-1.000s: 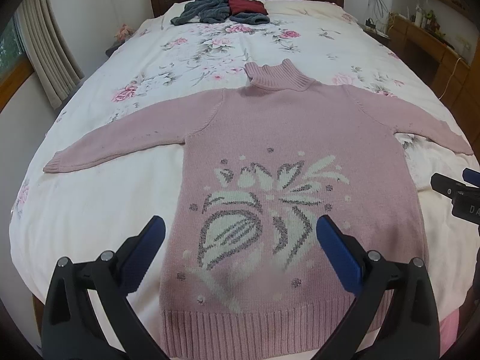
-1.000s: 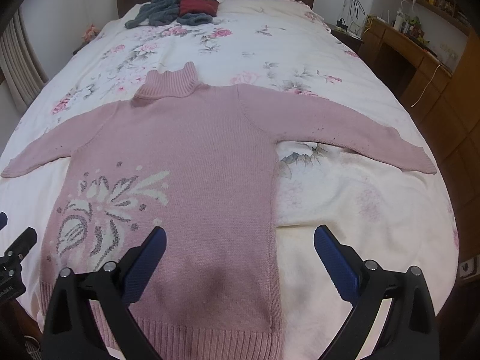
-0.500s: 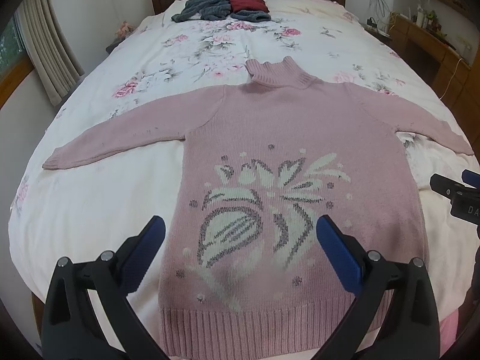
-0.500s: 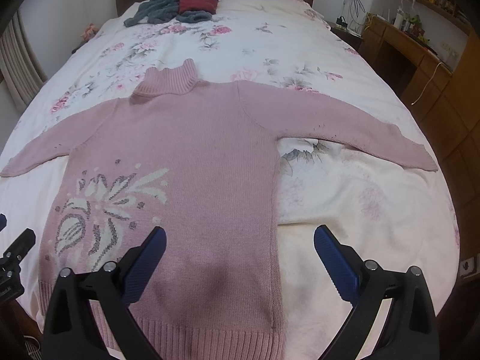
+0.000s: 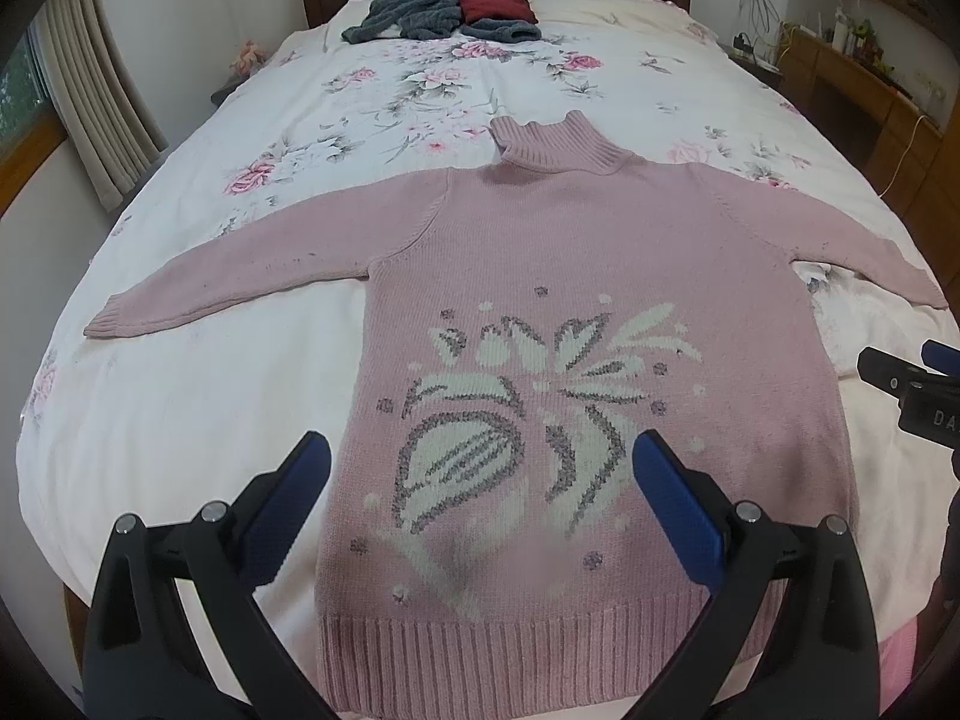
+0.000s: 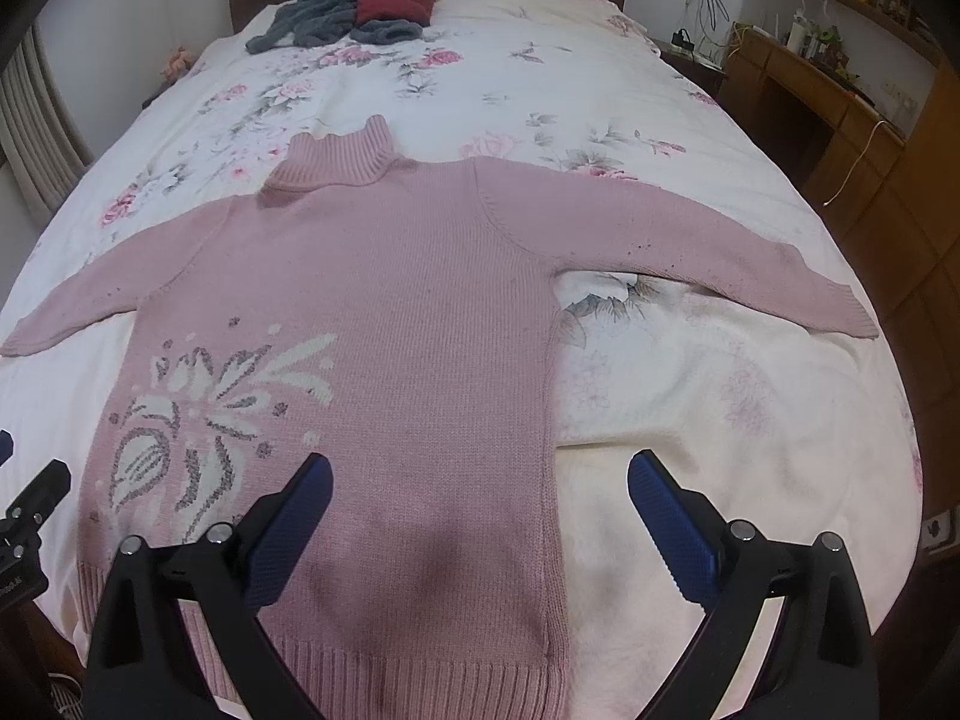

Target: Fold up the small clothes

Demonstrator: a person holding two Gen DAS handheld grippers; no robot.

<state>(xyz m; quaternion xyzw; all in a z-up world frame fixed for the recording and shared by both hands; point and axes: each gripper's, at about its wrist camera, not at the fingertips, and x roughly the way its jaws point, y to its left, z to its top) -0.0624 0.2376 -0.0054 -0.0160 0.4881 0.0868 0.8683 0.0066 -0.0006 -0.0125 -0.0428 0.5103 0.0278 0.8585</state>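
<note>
A pink turtleneck sweater [image 5: 576, 276] [image 6: 384, 300] with a white and grey knitted leaf pattern lies flat and face up on the bed, both sleeves spread out to the sides, hem toward me. My left gripper [image 5: 480, 480] hovers open above the lower left part of the sweater, nothing between its blue pads. My right gripper [image 6: 480, 492] hovers open above the sweater's lower right edge, also empty. The right gripper's tip [image 5: 900, 384] shows at the right edge of the left wrist view; the left gripper's tip [image 6: 30, 498] shows at the left edge of the right wrist view.
The bed has a white floral cover [image 5: 456, 72] [image 6: 600, 78]. A heap of grey and dark red clothes [image 5: 444, 12] [image 6: 354, 12] lies by the wooden headboard. A wooden desk with cables [image 6: 840, 96] stands to the right, curtains [image 5: 90, 96] to the left.
Both grippers have shifted slightly; the sweater sits a little lower in both views. The sweater itself has not moved and both grippers stay open.
</note>
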